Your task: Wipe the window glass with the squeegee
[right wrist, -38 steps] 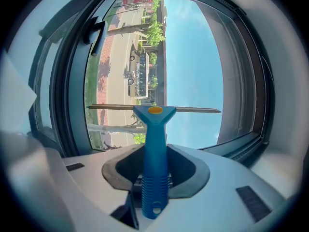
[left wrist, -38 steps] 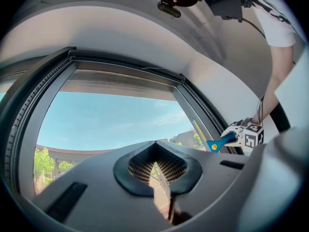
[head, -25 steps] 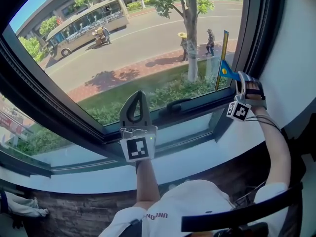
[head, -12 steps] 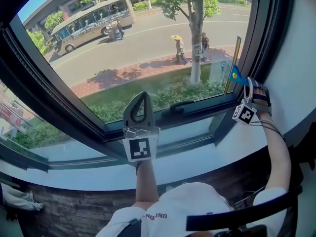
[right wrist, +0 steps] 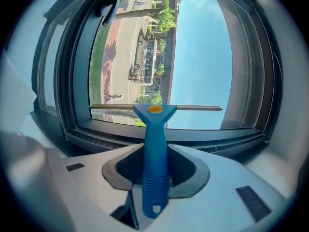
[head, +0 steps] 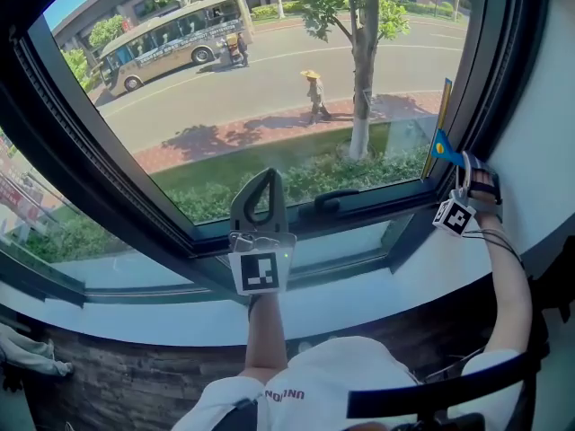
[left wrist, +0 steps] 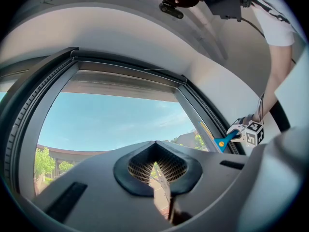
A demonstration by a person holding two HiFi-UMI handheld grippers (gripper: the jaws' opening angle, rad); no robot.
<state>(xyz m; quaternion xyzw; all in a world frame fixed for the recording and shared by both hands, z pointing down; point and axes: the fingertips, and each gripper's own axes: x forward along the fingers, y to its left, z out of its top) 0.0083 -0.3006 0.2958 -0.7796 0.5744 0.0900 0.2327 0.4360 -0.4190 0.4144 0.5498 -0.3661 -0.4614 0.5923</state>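
Clamping the blue-handled squeegee, my right gripper held it at the clear window glass's right edge for wiping; my left gripper was clenched, empty.

Window runs off the head view's top edge. Below the sill's left end, a cloth is cut by the frame. Squeegee is half seen (handle buried in right gripper).

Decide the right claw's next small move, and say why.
Probably draw the squeegee leftward across the glass: the right claw is shut on its handle, and the blade stands at the glass's right edge beside the frame.
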